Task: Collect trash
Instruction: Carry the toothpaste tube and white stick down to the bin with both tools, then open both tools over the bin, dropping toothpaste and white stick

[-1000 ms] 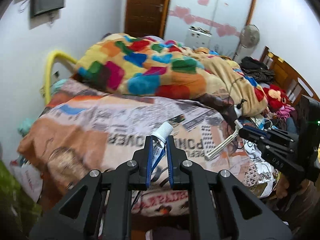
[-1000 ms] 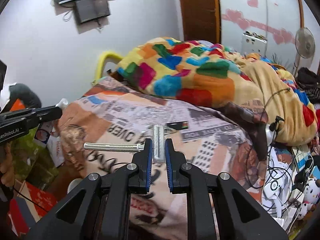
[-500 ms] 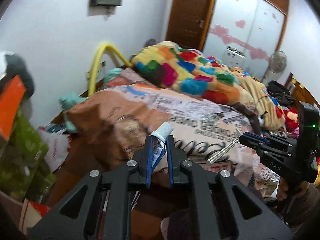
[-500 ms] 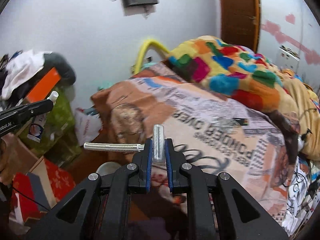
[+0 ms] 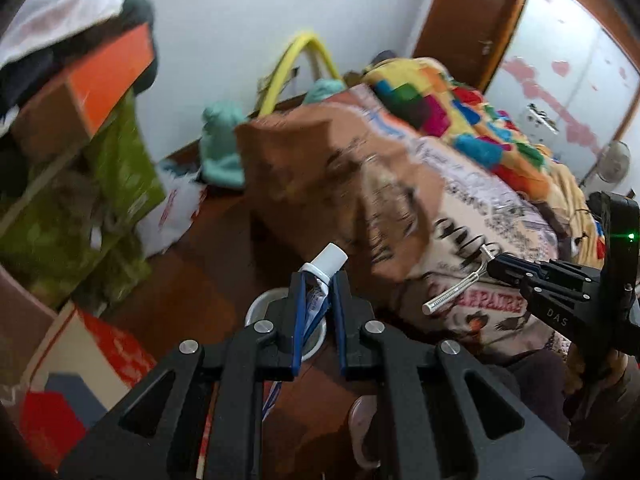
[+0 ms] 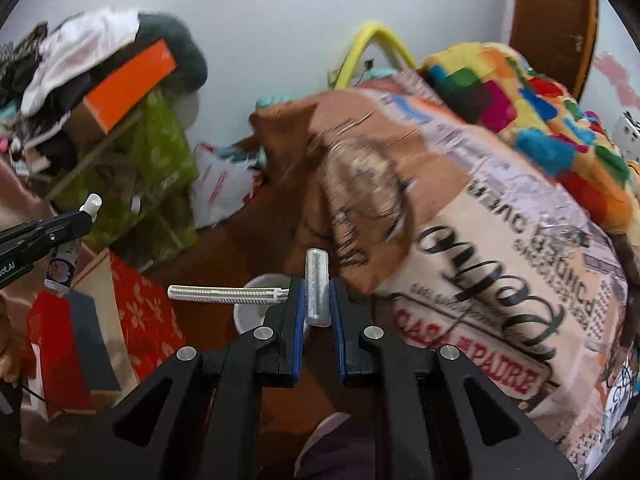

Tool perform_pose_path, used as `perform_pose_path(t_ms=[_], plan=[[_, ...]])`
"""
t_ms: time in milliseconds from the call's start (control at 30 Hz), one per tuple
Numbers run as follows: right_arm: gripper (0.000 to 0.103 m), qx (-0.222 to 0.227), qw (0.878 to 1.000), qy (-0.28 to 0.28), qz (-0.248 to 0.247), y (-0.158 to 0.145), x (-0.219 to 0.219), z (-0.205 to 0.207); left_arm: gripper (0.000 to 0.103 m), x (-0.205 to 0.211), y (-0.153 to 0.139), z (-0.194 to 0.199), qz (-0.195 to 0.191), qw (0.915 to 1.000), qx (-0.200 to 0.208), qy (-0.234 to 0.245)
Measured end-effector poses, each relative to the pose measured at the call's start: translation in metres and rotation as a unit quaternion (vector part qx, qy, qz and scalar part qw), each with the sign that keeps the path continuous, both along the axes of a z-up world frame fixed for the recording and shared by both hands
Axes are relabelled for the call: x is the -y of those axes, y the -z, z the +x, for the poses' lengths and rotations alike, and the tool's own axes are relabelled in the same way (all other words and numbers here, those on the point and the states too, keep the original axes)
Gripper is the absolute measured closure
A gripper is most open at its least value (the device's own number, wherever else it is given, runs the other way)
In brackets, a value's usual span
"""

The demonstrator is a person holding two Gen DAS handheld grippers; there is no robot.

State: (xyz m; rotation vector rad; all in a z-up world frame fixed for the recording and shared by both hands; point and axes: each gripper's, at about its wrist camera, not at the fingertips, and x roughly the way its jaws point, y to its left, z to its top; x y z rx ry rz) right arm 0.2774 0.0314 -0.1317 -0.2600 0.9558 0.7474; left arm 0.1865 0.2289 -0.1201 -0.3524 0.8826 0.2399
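Observation:
My left gripper (image 5: 318, 280) is shut on a small tube with a white cap (image 5: 328, 259); the tube also shows in the right wrist view (image 6: 64, 256), hanging from the left gripper (image 6: 82, 216). My right gripper (image 6: 316, 284) is shut on the head of a white disposable razor (image 6: 317, 288), its handle (image 6: 224, 294) sticking out to the left. In the left wrist view the razor (image 5: 456, 290) and right gripper (image 5: 498, 264) are at the right. A white round bin (image 5: 260, 308) stands on the floor below both grippers; its rim also shows in the right wrist view (image 6: 256, 308).
A bed with a newspaper-print sheet (image 6: 500, 240) and a colourful patchwork blanket (image 6: 520, 112) fills the right. Green boxes (image 6: 160, 160), an orange box (image 6: 128, 80) and piled clothes stand at the left. A red flowered box (image 6: 136, 312) lies on the brown floor beside the bin.
Both grippers have swung left and downward, away from the bed. The floor, the boxes and the white bin have come into view below them. Both holds are unchanged.

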Motion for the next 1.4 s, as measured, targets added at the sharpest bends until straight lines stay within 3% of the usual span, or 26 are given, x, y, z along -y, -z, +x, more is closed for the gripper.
perform_pose_path(t_ms=[333,767,1000,1067,1133,1233,1400], plan=[[0.091,-0.042,0.996,-0.042,-0.067,0.059,-0.061,-0.008,0.091,-0.024,0.077,0.003,-0.053,0.996,-0.057,-0.043],[0.091,-0.118,0.983,-0.056,-0.126,0.121,-0.115,0.021,0.091,-0.039,0.126,0.051,-0.097,0.9885,-0.1,-0.059],[0.088,-0.134,0.982,-0.067,-0.116,0.121,-0.13,0.036,0.091,-0.047,0.136,0.082,-0.11,0.9854,-0.107,-0.073],[0.077,-0.137,0.982,-0.063,-0.117,0.12,-0.132,0.041,0.091,-0.05,0.14,0.091,-0.113,0.9833,-0.118,-0.079],[0.074,-0.134,0.982,-0.063,-0.114,0.117,-0.131,0.041,0.09,-0.051,0.141,0.096,-0.115,0.9825,-0.122,-0.079],[0.074,-0.121,0.984,-0.068,-0.112,0.111,-0.127,0.039,0.082,-0.05,0.139,0.096,-0.114,0.9837,-0.117,-0.074],[0.074,-0.111,0.986,-0.074,-0.104,0.102,-0.118,0.037,0.082,-0.042,0.132,0.09,-0.094,0.9861,-0.12,-0.066]])
